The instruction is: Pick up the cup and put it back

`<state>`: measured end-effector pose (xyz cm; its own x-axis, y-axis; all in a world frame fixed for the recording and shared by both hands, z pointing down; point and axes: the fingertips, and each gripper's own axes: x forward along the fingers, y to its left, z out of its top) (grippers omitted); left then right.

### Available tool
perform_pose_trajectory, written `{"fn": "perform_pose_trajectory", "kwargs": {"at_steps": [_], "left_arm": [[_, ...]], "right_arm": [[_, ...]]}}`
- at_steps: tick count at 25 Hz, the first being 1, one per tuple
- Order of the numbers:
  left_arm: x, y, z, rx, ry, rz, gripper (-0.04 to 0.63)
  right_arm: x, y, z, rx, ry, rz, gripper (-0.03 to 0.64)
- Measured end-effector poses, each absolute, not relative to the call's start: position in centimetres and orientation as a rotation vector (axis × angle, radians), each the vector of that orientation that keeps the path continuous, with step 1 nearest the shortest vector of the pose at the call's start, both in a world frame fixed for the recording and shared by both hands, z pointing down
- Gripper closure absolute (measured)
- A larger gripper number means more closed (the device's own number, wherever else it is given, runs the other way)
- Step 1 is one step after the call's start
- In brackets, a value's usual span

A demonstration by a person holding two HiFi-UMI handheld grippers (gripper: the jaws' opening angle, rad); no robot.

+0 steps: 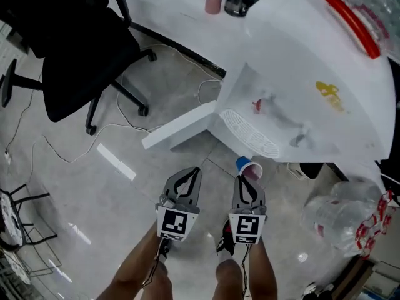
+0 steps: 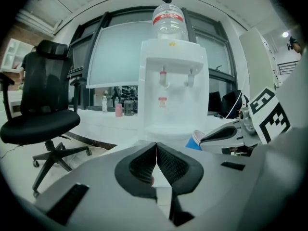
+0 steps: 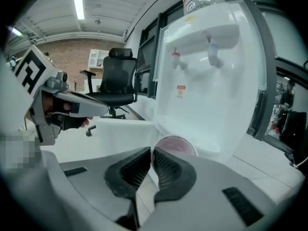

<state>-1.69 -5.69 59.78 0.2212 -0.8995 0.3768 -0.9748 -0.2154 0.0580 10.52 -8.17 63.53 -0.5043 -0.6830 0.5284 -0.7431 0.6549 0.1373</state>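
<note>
Right gripper is pinching the rim wall of the cup, its ribbed black pads nearly together on the thin wall. The cup, a small paper one with a blue outside and a pinkish inside, is sitting at the gripper's tip, off the floor. Left gripper is hanging just beside the right one, its jaws together on nothing; from it the cup is showing ahead and to the right.

Straight ahead of both grippers a water dispenser is standing in the way: smooth white plastic, boxy, with two small taps, a ribbed drip grille and a clear bottle inverted on top. Ahead and to the left of the left gripper a black office chair on castors is standing. Farther ahead a white bench is carrying a pink tumbler. A crumpled clear plastic bag is lying to the right of the right gripper, and a thin cable is trailing over the glossy grey floor to the left.
</note>
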Motion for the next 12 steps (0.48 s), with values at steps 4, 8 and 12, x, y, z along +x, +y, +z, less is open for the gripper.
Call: {"fn": "perform_pose_trajectory", "kwargs": {"at_steps": [4,8,12], "left_arm": [[-2.1,-6.9,65.1,2.19,-1.753,0.39,0.572],[-2.2,-8.1,69.7,2.187,-1.751,0.405,0.572],[-2.0,-9.1,72.9,2.198,-1.75,0.406,0.572]], "right_arm": [[10.3,-10.1,69.6,1.061,-2.29,0.128,0.583],[10.4,-12.0,75.2,1.037,-2.253,0.104,0.583],[10.7,-13.4,79.3,1.022,-2.234,0.089,0.583]]}}
